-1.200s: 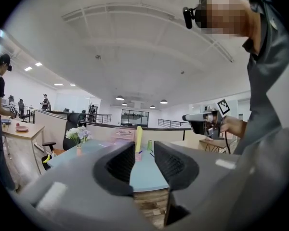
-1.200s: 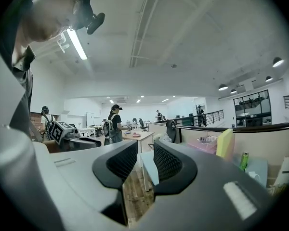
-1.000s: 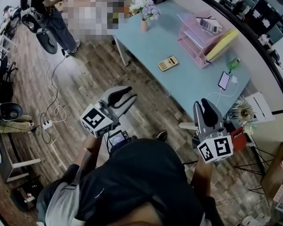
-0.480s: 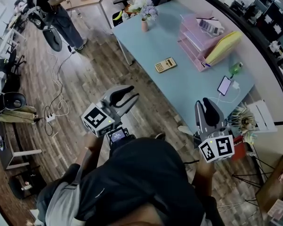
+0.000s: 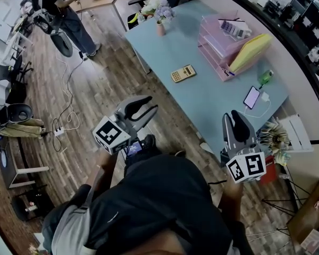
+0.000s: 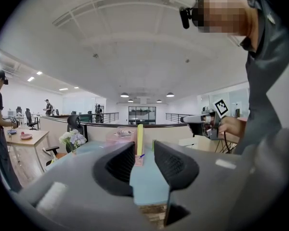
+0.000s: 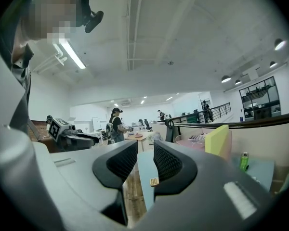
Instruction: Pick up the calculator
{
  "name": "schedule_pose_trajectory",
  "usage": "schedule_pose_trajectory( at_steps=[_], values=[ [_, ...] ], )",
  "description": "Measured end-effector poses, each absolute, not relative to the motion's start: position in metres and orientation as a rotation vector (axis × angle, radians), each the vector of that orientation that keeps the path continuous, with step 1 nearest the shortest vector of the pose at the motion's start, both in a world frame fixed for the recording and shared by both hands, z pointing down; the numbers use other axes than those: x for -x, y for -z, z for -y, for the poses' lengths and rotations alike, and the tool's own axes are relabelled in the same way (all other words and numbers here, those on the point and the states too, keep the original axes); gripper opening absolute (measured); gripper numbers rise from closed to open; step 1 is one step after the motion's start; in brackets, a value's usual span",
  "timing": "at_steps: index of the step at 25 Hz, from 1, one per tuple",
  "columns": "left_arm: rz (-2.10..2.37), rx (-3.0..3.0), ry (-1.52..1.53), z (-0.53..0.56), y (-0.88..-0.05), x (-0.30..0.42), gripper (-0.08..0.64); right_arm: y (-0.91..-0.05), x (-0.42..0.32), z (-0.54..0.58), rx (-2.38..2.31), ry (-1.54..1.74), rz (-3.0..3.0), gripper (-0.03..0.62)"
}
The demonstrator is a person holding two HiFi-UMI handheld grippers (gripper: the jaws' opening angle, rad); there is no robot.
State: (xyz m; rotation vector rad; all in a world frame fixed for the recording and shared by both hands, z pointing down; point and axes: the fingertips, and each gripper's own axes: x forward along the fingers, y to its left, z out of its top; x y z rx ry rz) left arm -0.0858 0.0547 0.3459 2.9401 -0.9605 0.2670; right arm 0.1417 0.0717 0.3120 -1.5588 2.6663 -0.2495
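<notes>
2 grippers are held out ahead of the person, and neither carries anything. The left gripper [image 5: 152, 104] is held over the wooden floor, short of the table [image 5: 202, 102]. Its fingers are drawn to their narrowest, a slim slot being left between the pads with nothing in it. The right gripper [image 5: 235, 116] is held at the table's near end. Its fingers are likewise drawn close together, and only the distant table top is seen through the slot.

1 calculator [image 5: 183, 73] is recorded lying flat on the table, close to the long edge on the floor side and about midway along it. It is well apart from both grippers and untouched. Bare table top surrounds it. The pink trays [image 5: 218, 41] and the yellow folder [image 5: 251, 51] stand along the opposite long edge, the flower vase [image 5: 162, 28] at the far end, and the phone [image 5: 252, 96] towards the near end.

The step in hand is judged to be the approach; no grasp has been begun. In the right gripper view the calculator is framed in line with the slot, so that gripper is judged the likelier to be used. For the next move, a gripper must be carried forward over the long edge, its fingers must be opened wider than the calculator, and it must be lowered so that 1 pad is set on each side before closing. As the calculator is thin and flat, a low, careful closing is judged necessary, or it may be pushed along the table.
</notes>
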Motion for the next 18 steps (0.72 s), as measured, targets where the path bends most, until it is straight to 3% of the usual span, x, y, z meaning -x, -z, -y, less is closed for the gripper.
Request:
schedule_pose_trajectory(
  at_steps=[18],
  values=[
    [0.561,-3.052,-0.229,0.06,-0.337,0.063,0.129,-0.304,-0.143,-0.017,1.895,0.254,-2.478,0.084]
  ],
)
